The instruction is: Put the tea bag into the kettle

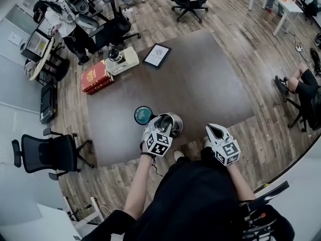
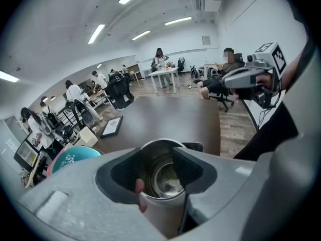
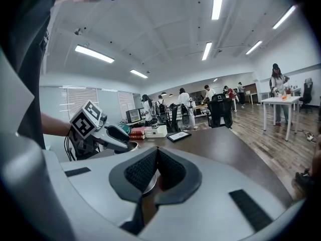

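Head view: kettle (image 1: 176,120) under hand-held gripper (image 1: 163,123)

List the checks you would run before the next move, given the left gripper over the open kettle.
1. Kettle open and upright on the table: ok.
2. Left gripper above the kettle mouth, jaws apart, nothing pinched: ok.
3. Tea bag inside the kettle: cannot tell; something pale lies at the bottom, too small to name.
4. Right gripper jaws together, off to the side of the kettle: ok.
5. Teal round object beside the kettle, out from under the grippers: ok.
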